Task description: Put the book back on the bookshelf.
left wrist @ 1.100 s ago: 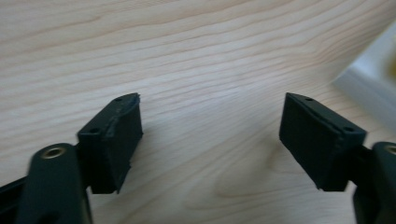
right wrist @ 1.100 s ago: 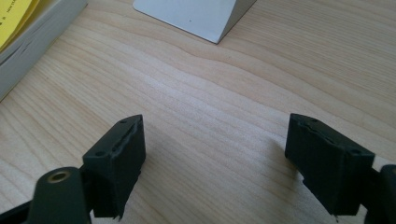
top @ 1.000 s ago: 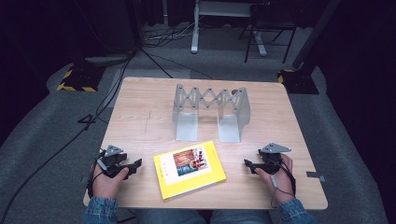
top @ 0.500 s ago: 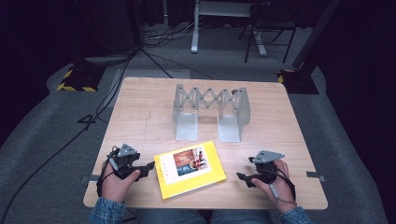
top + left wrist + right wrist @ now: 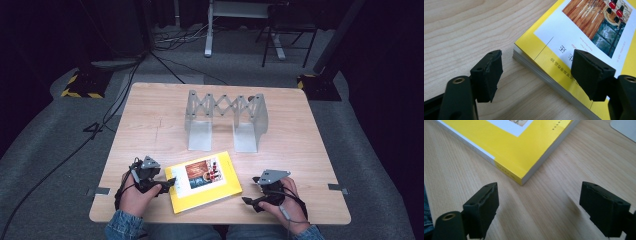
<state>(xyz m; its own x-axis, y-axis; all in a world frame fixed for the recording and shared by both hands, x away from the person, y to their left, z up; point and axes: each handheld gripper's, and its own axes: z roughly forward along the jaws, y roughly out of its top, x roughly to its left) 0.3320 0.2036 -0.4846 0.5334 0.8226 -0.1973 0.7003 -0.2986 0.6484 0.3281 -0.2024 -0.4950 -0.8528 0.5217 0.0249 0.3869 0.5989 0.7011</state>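
A yellow book point(image 5: 204, 181) with a white panel and a picture on its cover lies flat near the table's front edge. My left gripper point(image 5: 169, 183) is open at the book's left edge. In the left gripper view point(image 5: 537, 72) one jaw stands over the cover of the book point(image 5: 584, 37) and the other over bare wood. My right gripper point(image 5: 248, 192) is open just off the book's near right corner. In the right gripper view point(image 5: 540, 206) that corner of the book point(image 5: 519, 147) lies ahead of the jaws, untouched.
A grey metal expanding rack point(image 5: 225, 119) stands upright behind the book on the wooden table point(image 5: 150, 120); one of its feet point(image 5: 626, 126) is in the right gripper view. Bare wood lies on both sides of the book. Cables and stands sit on the floor beyond.
My left gripper slid right until it reached the book's left edge. My right gripper moved left and toward the front edge, closing on the book's corner. The book has not moved.
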